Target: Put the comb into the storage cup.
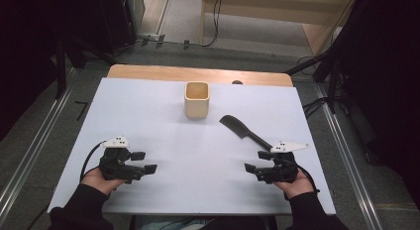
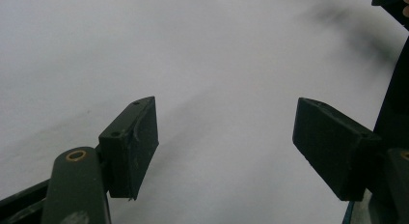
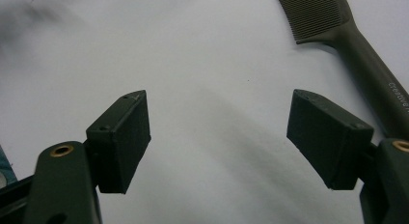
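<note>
We are holding the left gripper [image 1: 148, 161] low over the near left of the white table [image 1: 163, 126], its jaws standing wide apart with nothing but bare surface between them. We are holding the right gripper [image 1: 252, 161] the same way at the near right, jaws spread and empty, both tools pointing inward toward each other, which reads to us as a ready stance before any reach. Just beyond the right gripper, the black comb [image 1: 244, 131] is lying flat on the table, its handle end nearest that hand and its toothed end angling away toward the middle; in the right gripper view the comb [image 3: 347, 45] is sitting beside the jaws, not between them. That handle is probably facing us so it is easy to pinch. Farther back, near the centre, the beige cup [image 1: 197, 99] is standing upright and open, well apart from the comb, likely waiting to receive it.
</note>
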A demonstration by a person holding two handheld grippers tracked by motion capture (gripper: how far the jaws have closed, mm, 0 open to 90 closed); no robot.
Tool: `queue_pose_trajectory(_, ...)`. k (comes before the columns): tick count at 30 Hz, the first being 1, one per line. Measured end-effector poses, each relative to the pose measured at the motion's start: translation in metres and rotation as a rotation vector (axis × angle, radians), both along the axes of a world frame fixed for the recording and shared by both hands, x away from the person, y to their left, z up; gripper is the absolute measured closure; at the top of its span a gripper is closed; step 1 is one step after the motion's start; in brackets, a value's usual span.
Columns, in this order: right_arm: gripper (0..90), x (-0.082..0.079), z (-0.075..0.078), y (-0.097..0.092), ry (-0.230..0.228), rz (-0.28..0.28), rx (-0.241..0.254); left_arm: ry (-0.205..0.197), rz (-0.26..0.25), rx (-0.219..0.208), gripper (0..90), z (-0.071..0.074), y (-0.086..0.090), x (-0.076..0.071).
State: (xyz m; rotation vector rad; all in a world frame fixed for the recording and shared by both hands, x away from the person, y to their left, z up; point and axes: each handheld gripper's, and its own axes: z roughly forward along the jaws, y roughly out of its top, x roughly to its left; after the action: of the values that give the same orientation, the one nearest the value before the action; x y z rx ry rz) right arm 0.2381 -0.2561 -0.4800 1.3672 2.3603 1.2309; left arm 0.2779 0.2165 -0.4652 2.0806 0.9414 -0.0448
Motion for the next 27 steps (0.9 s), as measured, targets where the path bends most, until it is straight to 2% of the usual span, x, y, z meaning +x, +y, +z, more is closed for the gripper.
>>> queue_pose_trajectory(10, 21.6, 0.006, 0.000, 0.001, 0.011, 0.005, 0.002, 0.000, 0.009, -0.005, 24.9, 0.000, 0.001, 0.000)
queue_pose_trajectory(15, 21.6, 0.009, 0.001, -0.003, 0.004, -0.005, 0.001, 0.002, 0.013, -0.010, 24.9, 0.000, 0.002, 0.001)
queue_pose_trajectory(22, 21.6, 0.016, 0.005, -0.012, -0.015, -0.029, 0.024, 0.009, 0.017, -0.023, 24.9, -0.001, 0.002, 0.004)
queue_pose_trajectory(27, 21.6, 0.021, 0.005, -0.014, -0.020, -0.026, 0.021, 0.004, 0.016, -0.024, 24.9, 0.000, 0.002, 0.003)
